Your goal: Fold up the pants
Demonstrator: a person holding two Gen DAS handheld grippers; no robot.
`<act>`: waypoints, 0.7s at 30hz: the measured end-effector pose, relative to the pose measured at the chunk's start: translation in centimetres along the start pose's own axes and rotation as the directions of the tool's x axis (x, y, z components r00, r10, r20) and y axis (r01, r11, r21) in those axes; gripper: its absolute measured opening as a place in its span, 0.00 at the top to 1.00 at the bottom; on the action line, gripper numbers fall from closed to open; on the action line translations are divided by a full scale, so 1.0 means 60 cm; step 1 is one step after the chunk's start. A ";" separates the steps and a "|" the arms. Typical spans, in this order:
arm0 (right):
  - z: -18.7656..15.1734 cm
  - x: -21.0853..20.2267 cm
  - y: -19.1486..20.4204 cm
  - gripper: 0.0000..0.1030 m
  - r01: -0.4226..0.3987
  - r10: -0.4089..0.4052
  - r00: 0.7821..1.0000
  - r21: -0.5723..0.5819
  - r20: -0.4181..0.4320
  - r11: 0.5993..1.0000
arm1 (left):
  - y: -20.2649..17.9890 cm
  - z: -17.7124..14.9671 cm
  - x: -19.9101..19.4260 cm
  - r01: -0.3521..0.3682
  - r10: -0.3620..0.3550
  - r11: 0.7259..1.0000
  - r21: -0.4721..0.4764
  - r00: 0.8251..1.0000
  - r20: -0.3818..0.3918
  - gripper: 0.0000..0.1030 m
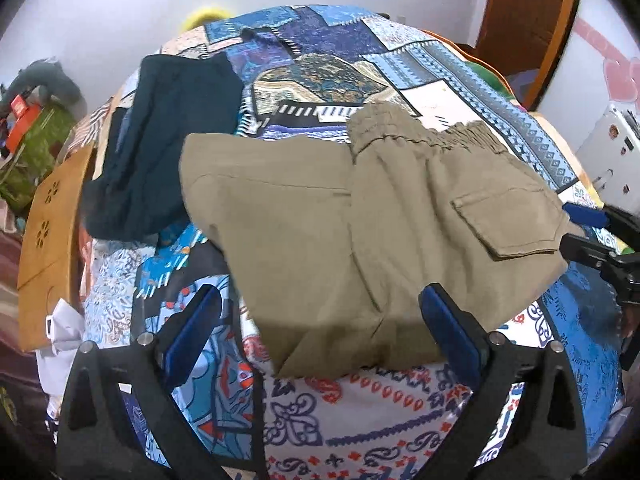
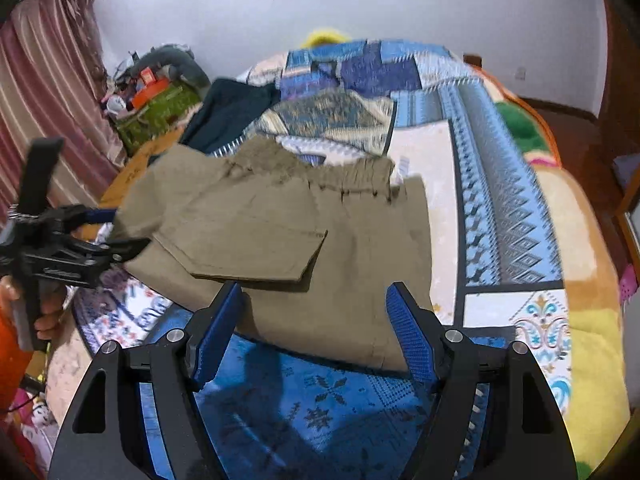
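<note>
Khaki pants (image 1: 340,220) lie folded over on the patterned bedspread (image 1: 360,412), elastic waistband at the far side, back pocket flap on top. They also show in the right wrist view (image 2: 288,224). My left gripper (image 1: 320,312) is open and empty, its blue pads hovering over the pants' near edge. My right gripper (image 2: 314,308) is open and empty, just above the near edge of the pants. The right gripper also shows in the left wrist view (image 1: 588,232) at the pants' right edge; the left gripper shows in the right wrist view (image 2: 116,232) at their left edge.
A dark teal garment (image 1: 160,152) lies folded at the far left of the bed. A wooden footboard (image 1: 52,248) stands at the left. Clutter on a green box (image 2: 156,108) sits by the curtain. A wooden door (image 1: 528,12) is at the far right.
</note>
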State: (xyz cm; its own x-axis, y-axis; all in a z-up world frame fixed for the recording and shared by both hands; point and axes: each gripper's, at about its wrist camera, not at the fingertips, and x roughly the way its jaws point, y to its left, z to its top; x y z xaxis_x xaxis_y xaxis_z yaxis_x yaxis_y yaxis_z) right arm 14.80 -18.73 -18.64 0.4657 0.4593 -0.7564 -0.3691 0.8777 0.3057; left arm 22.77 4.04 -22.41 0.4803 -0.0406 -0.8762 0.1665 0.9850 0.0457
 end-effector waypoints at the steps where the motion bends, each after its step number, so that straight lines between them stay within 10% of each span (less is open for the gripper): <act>1: -0.001 0.002 -0.005 0.31 -0.012 0.012 1.000 0.009 -0.007 1.000 | 0.009 -0.003 0.000 -0.002 0.002 1.000 -0.019 1.000 0.000 0.02; 21: -0.012 0.000 -0.004 0.37 -0.013 0.013 1.000 -0.031 -0.021 0.999 | 0.140 -0.045 -0.054 0.088 -0.083 0.956 -0.281 0.996 0.027 0.17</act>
State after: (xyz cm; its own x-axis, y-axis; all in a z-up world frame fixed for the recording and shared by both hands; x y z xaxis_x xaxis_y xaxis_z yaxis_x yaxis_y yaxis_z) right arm 14.32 -19.03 -19.13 0.4436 0.4674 -0.7647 -0.4002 0.8668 0.2976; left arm 20.32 12.90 -20.49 0.4875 -0.1271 -0.8638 -0.0407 0.9850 -0.1679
